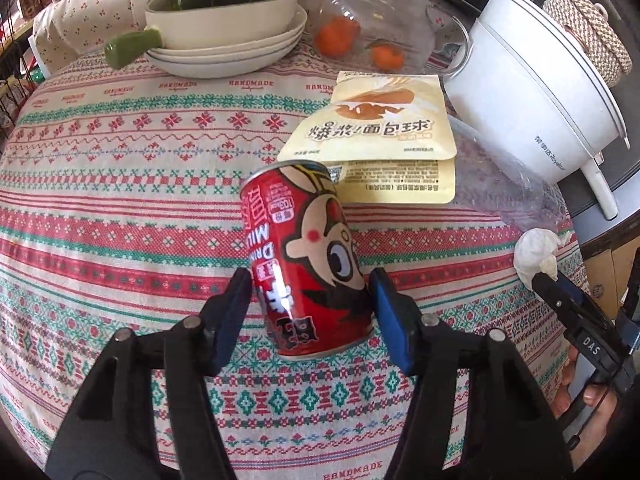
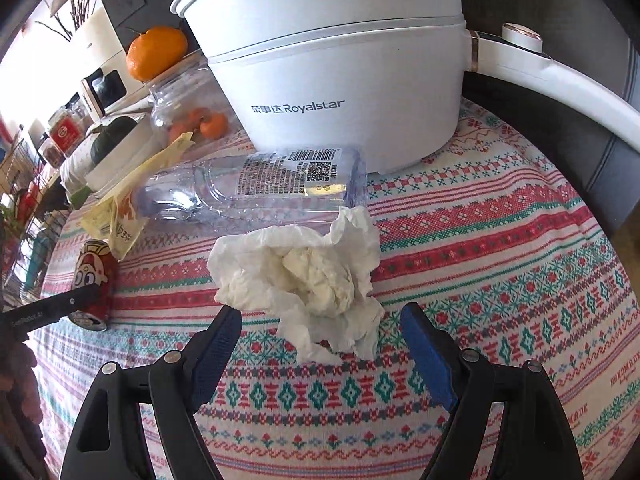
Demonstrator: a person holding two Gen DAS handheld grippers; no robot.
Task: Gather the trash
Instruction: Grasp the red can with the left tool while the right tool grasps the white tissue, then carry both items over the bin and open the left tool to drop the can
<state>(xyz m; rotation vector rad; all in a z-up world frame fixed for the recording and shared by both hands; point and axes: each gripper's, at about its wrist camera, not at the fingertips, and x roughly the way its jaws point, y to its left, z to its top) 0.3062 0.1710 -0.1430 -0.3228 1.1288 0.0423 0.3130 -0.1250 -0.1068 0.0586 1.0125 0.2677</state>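
Note:
A red milk-drink can (image 1: 308,256) lies on the patterned tablecloth (image 1: 120,200), its top pointing away. My left gripper (image 1: 308,276) straddles its lower half, with both blue pads against its sides. The can (image 2: 94,276) also shows at the far left of the right wrist view, crossed by a left finger (image 2: 68,302). A crumpled white tissue (image 2: 308,276) lies just ahead of my right gripper (image 2: 316,312), which is open with the tissue's near edge between the tips. Behind the tissue lies a clear plastic bottle (image 2: 260,184). A yellow snack pouch (image 1: 376,136) lies beyond the can.
A white electric pot (image 2: 332,80) stands close behind the bottle. Stacked plates with a bowl and a green squash (image 1: 224,20) sit at the far side, beside a glass jar with oranges (image 1: 372,32). The table's edge drops off at the right.

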